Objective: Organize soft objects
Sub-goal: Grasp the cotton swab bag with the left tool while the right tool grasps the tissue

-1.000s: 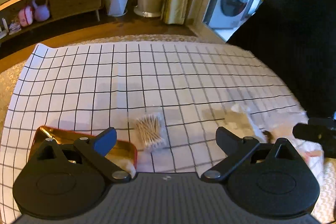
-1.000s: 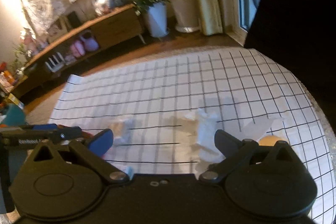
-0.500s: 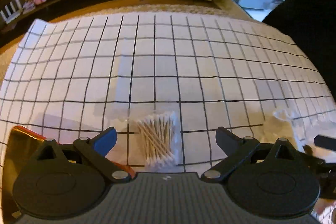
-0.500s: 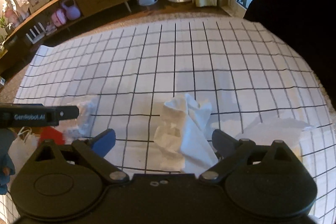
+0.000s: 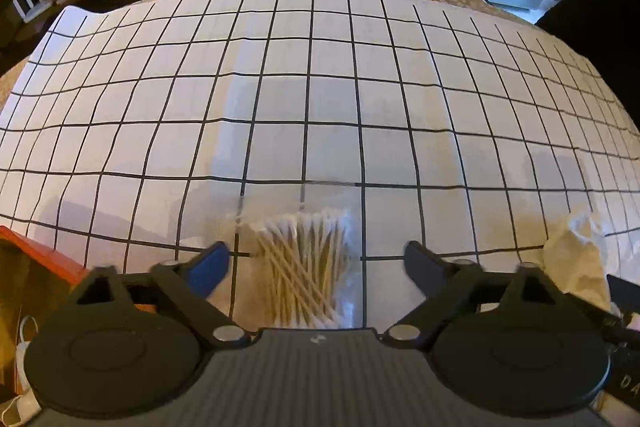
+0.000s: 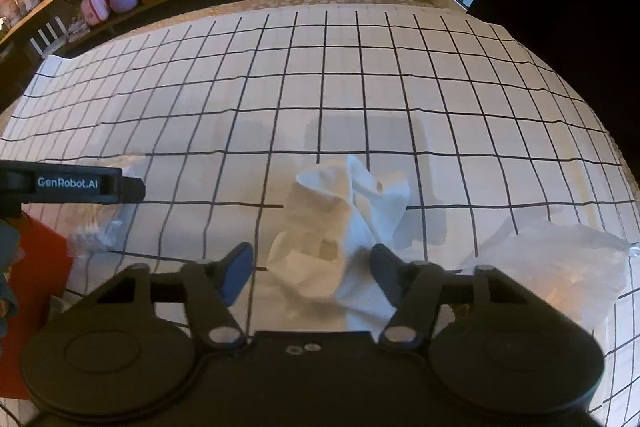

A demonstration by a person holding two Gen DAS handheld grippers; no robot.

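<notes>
Left wrist: we are holding left gripper, jaws released, straddling cotton swab bag lying on gridded surface.
Right wrist: we are holding right gripper, jaws released, flanking crumpled white tissue on same surface.

We see a clear packet of wooden cotton swabs lying flat on the grid-lined cloth, its sticks crossing one another, white tips fanned along the far end. To its right we find a crumpled white tissue, standing up in soft folds with peaks pointing upward. Further right lies a second, flatter sheet of thin white tissue, rumpled at the edges.
</notes>
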